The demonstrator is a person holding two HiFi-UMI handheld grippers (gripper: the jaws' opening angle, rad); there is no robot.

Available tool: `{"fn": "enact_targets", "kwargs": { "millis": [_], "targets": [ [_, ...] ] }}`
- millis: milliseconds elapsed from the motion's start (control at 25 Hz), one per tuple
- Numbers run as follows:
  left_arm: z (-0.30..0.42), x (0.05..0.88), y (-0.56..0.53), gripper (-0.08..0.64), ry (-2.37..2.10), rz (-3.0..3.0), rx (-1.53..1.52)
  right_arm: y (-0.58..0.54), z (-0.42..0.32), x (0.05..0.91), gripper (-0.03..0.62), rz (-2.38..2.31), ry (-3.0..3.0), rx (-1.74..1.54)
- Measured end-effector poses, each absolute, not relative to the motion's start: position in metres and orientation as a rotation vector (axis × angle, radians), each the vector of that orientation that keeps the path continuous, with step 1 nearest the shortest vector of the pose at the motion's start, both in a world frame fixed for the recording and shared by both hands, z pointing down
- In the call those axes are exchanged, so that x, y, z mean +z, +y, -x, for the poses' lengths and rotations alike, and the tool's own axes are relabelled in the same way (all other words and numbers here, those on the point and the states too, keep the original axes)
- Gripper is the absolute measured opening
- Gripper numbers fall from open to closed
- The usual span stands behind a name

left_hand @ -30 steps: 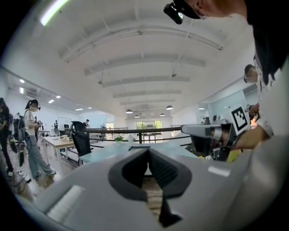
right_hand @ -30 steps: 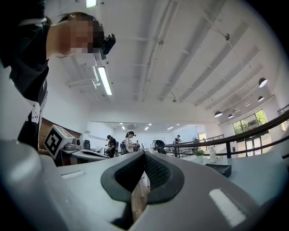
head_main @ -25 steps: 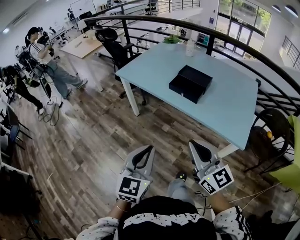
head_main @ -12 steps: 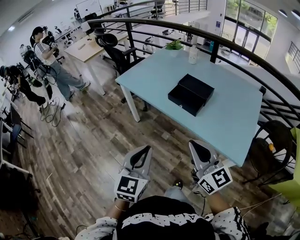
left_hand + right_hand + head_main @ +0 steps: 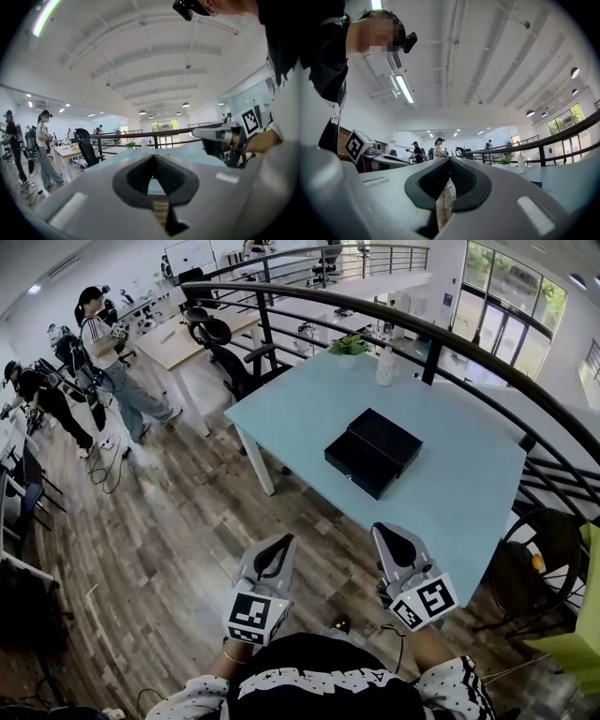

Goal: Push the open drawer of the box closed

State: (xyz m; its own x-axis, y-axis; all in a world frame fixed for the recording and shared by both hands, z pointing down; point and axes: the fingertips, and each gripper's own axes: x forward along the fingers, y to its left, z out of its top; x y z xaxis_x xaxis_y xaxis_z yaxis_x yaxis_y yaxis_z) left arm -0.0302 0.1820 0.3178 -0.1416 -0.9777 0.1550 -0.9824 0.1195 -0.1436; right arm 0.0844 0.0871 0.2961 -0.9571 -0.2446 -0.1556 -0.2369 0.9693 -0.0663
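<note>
A black box [image 5: 386, 440] lies on the light blue table [image 5: 459, 474], its drawer [image 5: 353, 465] pulled out toward the table's near left edge. Both grippers are held low in front of my body, short of the table and well away from the box. The left gripper [image 5: 282, 543] is shut with nothing in it, and its ridged pads [image 5: 165, 174] meet at the tip. The right gripper [image 5: 387, 532] is also shut and empty, just off the table's near edge. In the left gripper view the right gripper [image 5: 220, 139] shows at the right.
A potted plant [image 5: 349, 345] and a white bottle [image 5: 384, 367] stand at the table's far side. A black curved railing [image 5: 487, 357] runs behind it. A black office chair [image 5: 217, 337] is at the far left corner, another chair [image 5: 539, 545] at the right. Two people [image 5: 101, 348] stand far left.
The table and box have come nearer and shifted left in the head view. Both grippers stay shut in front of my body, about where they were.
</note>
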Motion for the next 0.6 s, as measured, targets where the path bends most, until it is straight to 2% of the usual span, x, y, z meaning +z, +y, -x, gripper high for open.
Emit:
{"fn": "enact_targets", "kwargs": {
  "millis": [600],
  "targets": [
    [0.005,0.341,0.091,0.000,-2.287,-2.073,0.320,-0.001,-0.117,0.321,-0.003,0.450,2.989,-0.099]
  ]
}}
